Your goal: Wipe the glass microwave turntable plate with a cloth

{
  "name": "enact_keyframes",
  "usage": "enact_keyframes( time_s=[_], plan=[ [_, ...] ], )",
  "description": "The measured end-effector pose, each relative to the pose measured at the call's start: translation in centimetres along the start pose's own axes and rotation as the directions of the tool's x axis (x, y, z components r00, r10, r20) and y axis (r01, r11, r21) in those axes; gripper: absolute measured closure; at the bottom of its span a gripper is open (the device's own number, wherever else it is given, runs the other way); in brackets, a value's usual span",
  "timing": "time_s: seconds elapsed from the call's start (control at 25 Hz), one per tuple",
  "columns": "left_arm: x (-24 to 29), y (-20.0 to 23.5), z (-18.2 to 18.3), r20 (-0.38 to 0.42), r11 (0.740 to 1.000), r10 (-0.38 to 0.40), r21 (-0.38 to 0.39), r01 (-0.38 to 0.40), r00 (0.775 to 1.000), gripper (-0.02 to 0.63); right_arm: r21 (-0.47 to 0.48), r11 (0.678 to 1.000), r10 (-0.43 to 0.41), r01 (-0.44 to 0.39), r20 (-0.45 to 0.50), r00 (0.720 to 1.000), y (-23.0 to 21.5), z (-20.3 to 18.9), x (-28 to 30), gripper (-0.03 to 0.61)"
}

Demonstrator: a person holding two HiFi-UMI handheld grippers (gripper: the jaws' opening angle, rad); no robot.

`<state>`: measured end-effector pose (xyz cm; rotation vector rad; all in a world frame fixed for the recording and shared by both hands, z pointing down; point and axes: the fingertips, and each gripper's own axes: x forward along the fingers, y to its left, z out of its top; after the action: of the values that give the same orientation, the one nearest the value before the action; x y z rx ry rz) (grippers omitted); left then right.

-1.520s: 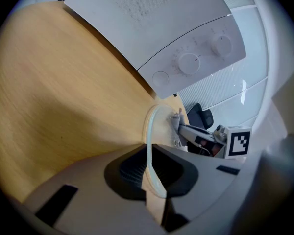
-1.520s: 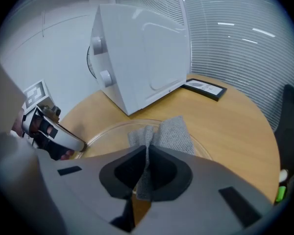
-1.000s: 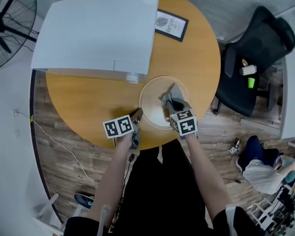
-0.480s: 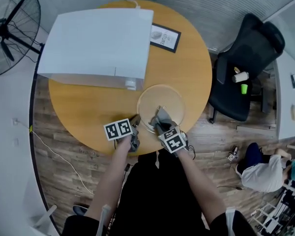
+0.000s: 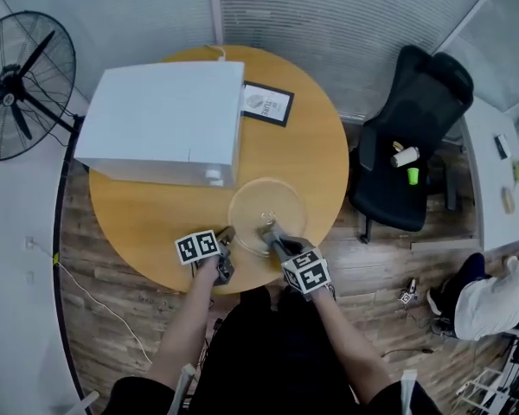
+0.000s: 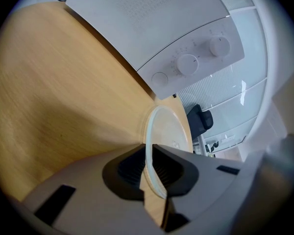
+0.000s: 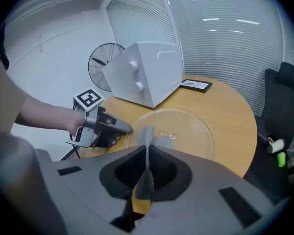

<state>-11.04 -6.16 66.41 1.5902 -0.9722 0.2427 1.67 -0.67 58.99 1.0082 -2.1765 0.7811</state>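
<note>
The round glass plate [image 5: 268, 206] lies flat on the wooden table [image 5: 311, 145], in front of the white microwave [image 5: 164, 119]. My left gripper [image 5: 227, 234] is at the plate's near-left rim. In the left gripper view the rim [image 6: 148, 131] runs between the pads of that gripper [image 6: 148, 153]; its jaws have just been opening slightly, still closed on the rim. My right gripper [image 7: 147, 155] is shut on a grey cloth [image 7: 148, 138]. The cloth sticks up out of the jaws above the near edge of the plate [image 7: 186, 126].
A framed card [image 5: 267, 104] lies on the table behind the plate. A black office chair [image 5: 415, 145] stands to the right of the table and a floor fan [image 5: 26, 85] to the left. A person [image 5: 493, 296] crouches on the floor at lower right.
My right gripper has drawn back with the cloth from the middle of the plate to its near edge and risen. The left gripper has stayed at the rim.
</note>
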Motion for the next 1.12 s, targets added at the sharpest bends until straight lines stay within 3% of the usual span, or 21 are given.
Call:
enact_keyframes(
  time_s=[0.16,0.4,0.72,0.96,1.12],
  plan=[
    [-0.7,0.1,-0.1,0.010,0.998,0.058,0.027,-0.059,0.998,0.568,0.012,1.000,0.023,-0.023,0.056,0.998,-0.7,0.5,-2.9,0.554],
    [-3.5,-0.6,-0.5,0.110,0.992,0.121,0.006,-0.123,0.986,0.568,0.039,0.998,0.049,-0.056,0.156,0.986,-2.2,1.5,-7.3,0.554],
    [-8.4,-10.8,-1.5,0.281,0.980,0.033,0.179,-0.086,0.959,0.569,0.030,0.988,0.136,-0.152,0.300,0.944,-3.0,4.3,-13.6,0.554],
    [-12.4,-19.5,-2.1,0.420,0.948,-0.062,0.308,-0.078,0.906,0.598,-0.010,0.976,0.203,-0.219,0.414,0.887,-2.9,7.1,-19.1,0.554],
    [-15.0,-24.6,-2.5,0.477,0.914,-0.129,0.398,-0.083,0.869,0.607,-0.042,0.971,0.227,-0.235,0.472,0.852,-2.8,8.9,-22.3,0.554]
  ],
)
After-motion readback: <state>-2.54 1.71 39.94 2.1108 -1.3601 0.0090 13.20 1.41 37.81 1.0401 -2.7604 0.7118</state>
